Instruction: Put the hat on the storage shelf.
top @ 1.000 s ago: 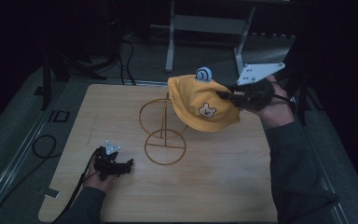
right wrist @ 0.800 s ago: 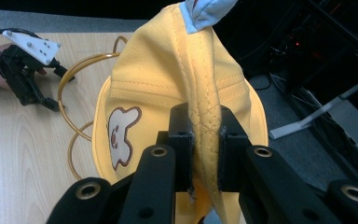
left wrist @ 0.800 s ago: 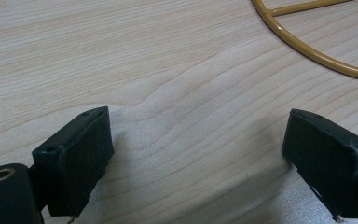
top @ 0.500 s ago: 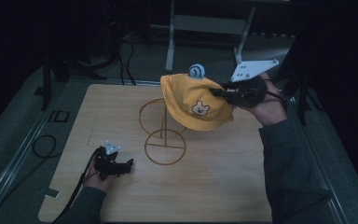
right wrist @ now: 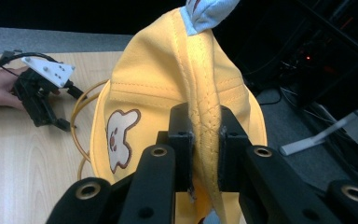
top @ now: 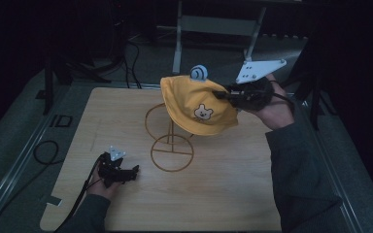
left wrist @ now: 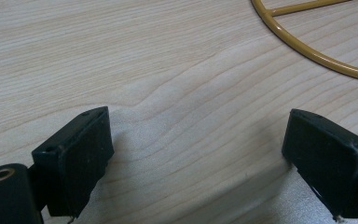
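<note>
The right gripper is clamped on the brim of the yellow hat, held just above the wire stand; I'd centre the crown over the stand's top loop before lowering, while the left gripper rests spread apart on the table

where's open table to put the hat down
Bare wood lies along the near edge of the table, between the left gripper and the right sleeve, and at the far left corner. The middle is crowded: the wire stand sits there, with the hat in the right gripper.
</note>
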{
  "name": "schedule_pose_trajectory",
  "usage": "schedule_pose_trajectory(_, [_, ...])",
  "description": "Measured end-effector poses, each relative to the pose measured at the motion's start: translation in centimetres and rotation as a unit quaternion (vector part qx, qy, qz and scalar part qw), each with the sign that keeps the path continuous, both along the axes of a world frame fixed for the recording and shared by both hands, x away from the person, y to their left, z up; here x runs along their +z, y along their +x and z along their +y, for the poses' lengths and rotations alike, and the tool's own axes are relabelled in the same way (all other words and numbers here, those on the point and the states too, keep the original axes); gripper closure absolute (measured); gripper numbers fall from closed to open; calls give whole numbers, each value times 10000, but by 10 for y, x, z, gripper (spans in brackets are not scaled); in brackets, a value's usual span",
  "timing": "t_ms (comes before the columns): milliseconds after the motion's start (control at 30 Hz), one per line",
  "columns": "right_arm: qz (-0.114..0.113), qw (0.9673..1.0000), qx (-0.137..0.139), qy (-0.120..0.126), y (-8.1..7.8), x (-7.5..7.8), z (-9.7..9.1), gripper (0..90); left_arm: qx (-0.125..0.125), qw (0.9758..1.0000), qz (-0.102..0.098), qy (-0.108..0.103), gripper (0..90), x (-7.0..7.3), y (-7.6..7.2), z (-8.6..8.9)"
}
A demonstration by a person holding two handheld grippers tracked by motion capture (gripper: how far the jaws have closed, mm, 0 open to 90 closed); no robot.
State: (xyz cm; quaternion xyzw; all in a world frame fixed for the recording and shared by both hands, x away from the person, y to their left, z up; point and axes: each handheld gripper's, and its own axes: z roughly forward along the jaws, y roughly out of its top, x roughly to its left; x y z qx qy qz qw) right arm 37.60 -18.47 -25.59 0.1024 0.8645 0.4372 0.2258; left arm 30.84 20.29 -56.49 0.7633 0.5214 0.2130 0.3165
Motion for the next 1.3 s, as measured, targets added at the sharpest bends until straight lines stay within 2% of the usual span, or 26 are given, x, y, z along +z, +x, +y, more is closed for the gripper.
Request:
schedule_pose_trajectory(467, [123, 9997, 195, -75, 7, -3, 29, 794, -2, 10000, 0, 1, 87, 0, 0, 0])
schedule_pose_trajectory(500, [180, 9995, 229, -121, 11, -5, 36, 793, -2, 10000, 4, 1, 87, 0, 0, 0])
schedule_pose_trajectory(1067, [557, 9961, 306, -611, 31, -13, 83, 771, 8, 10000, -12, -1, 87, 0, 0, 0])
schedule_pose_trajectory(1100, [620, 9952, 319, -684, 33, -15, 92, 761, -2, 10000, -5, 4, 87, 0, 0, 0])
schedule_pose_trajectory(1267, [692, 9938, 359, -792, 34, -18, 105, 749, -3, 10000, -5, 11, 87, 0, 0, 0])
schedule_pose_trajectory(1300, [712, 9927, 380, -900, 34, -21, 112, 741, -5, 10000, -8, 7, 87, 0, 0, 0])
